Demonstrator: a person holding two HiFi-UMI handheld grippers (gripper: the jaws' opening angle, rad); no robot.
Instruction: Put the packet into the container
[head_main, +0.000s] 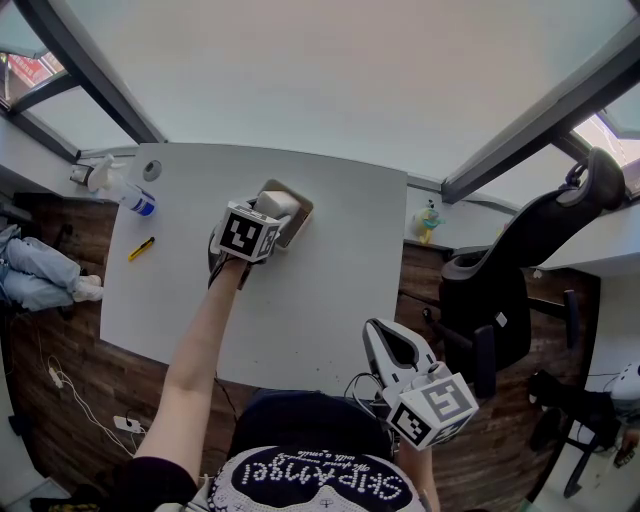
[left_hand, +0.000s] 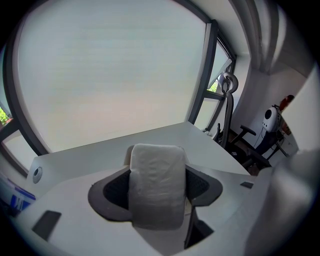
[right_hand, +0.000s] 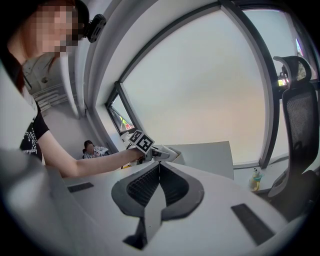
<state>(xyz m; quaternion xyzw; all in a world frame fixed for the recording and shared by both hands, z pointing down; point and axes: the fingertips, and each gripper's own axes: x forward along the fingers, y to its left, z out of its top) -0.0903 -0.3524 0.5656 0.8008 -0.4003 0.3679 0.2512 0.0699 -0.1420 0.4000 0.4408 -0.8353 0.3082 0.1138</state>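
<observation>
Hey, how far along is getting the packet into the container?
Done: the packet is picked up, clamped in the left tongs. In hand: it hangs right at the container; whether it is inside yet, I can't tell. Left: lower it in and release. The right tongs are shut, empty.
</observation>
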